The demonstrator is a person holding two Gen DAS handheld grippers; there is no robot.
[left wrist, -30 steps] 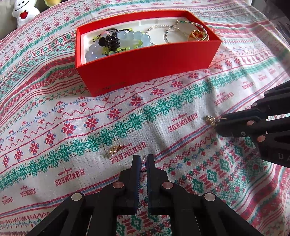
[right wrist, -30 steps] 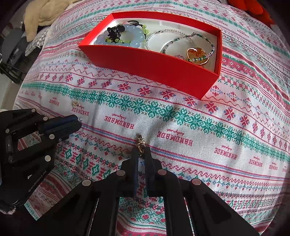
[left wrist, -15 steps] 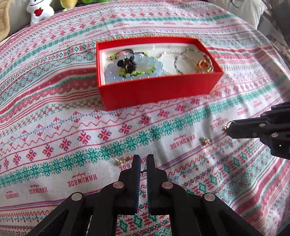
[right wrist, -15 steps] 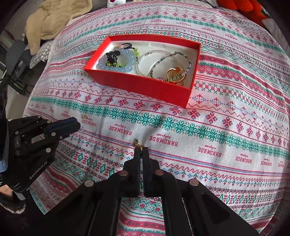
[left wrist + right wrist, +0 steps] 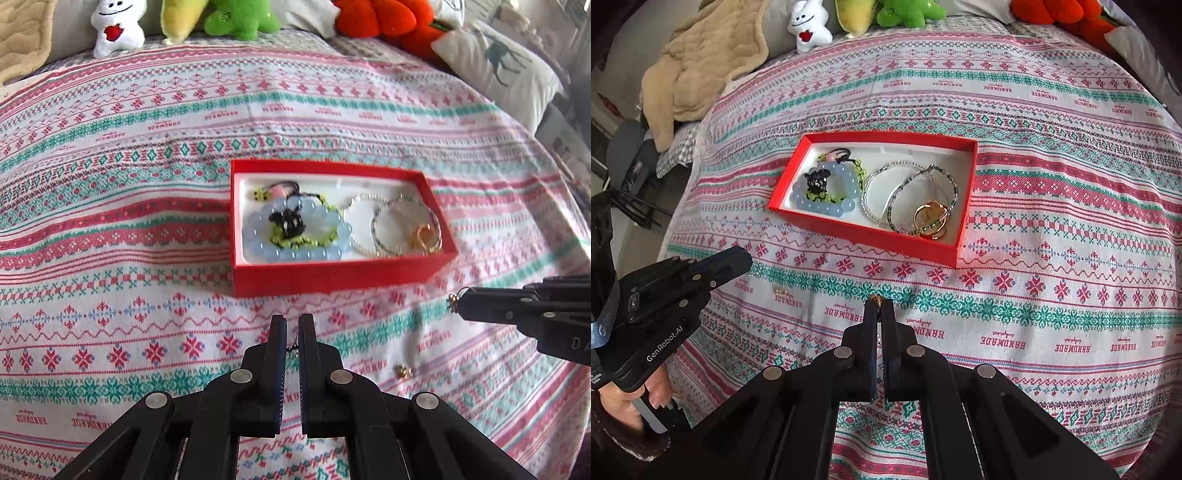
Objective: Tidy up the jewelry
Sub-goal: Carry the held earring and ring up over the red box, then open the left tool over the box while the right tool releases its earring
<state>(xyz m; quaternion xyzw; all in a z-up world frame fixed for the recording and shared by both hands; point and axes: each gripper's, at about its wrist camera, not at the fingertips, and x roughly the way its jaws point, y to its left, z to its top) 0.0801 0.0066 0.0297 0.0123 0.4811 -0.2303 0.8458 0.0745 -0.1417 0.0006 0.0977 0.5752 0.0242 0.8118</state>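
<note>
Left wrist view
- Left gripper [image 5: 292, 321]: held above the patterned cloth [image 5: 110, 258]; a narrow gap is left between the fingers; a thin dark beaded earring [image 5: 294, 349] is seen in the gap, grip on it cannot be confirmed.
- Right gripper [image 5: 461, 304]: seen at the right edge, fingers pressed together on a small gold earring [image 5: 452, 301].
- Red box [image 5: 332, 275]: set on the cloth ahead of both grippers; a blue bead bracelet [image 5: 295, 251], thin bracelets [image 5: 376, 225] and a gold ring [image 5: 424, 236] are laid inside.
- Loose gold earring [image 5: 403, 371]: left on the cloth, between the grippers, outside the box.

Right wrist view
- Right gripper [image 5: 878, 303]: fingers nearly touching; gold earring [image 5: 876, 297] pinched at the tips.
- Left gripper [image 5: 748, 258]: seen at left; opening cannot be told.
- Second loose gold earring [image 5: 780, 291]: on the cloth near the left gripper.
- Red box [image 5: 864, 236]: beyond the fingertips, well apart.
</note>
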